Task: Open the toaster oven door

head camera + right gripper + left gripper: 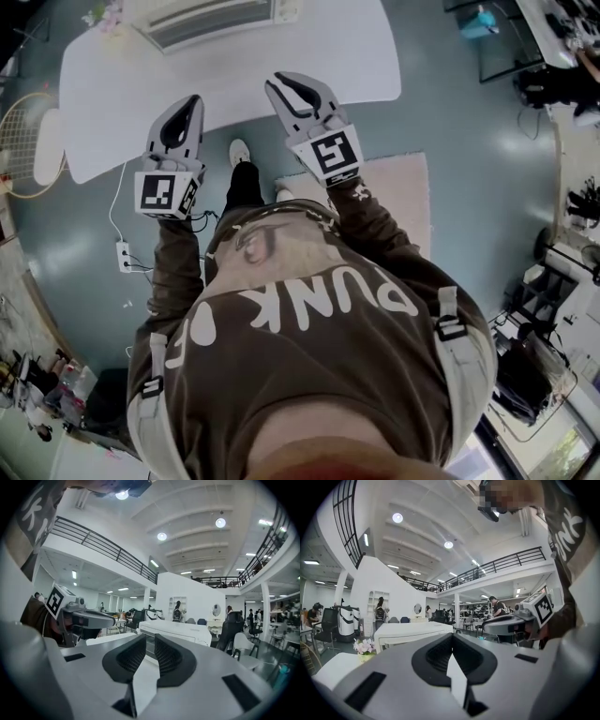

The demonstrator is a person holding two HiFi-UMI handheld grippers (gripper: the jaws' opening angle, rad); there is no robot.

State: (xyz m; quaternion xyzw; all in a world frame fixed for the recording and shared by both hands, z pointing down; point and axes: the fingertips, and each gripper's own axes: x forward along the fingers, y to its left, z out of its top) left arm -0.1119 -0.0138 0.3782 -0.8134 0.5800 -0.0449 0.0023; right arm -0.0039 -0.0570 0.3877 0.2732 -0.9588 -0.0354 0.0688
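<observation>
Oven (pixel 183 632) white, boxy | left gripper (pixel 452 636) closed | right gripper's (pixel 150 637) ribbed fingers (pixel 169 656) parted

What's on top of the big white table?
A white toaster oven and a small bunch of pink flowers stand on the table. The left gripper and right gripper hide parts of its near side.

The white table (pixel 234 75) carries the toaster oven (pixel 202 23) at 12 o'clock and flowers (pixel 103 14) at 10 o'clock.

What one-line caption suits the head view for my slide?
Left gripper and right gripper hover above white table, short of toaster oven.
</observation>
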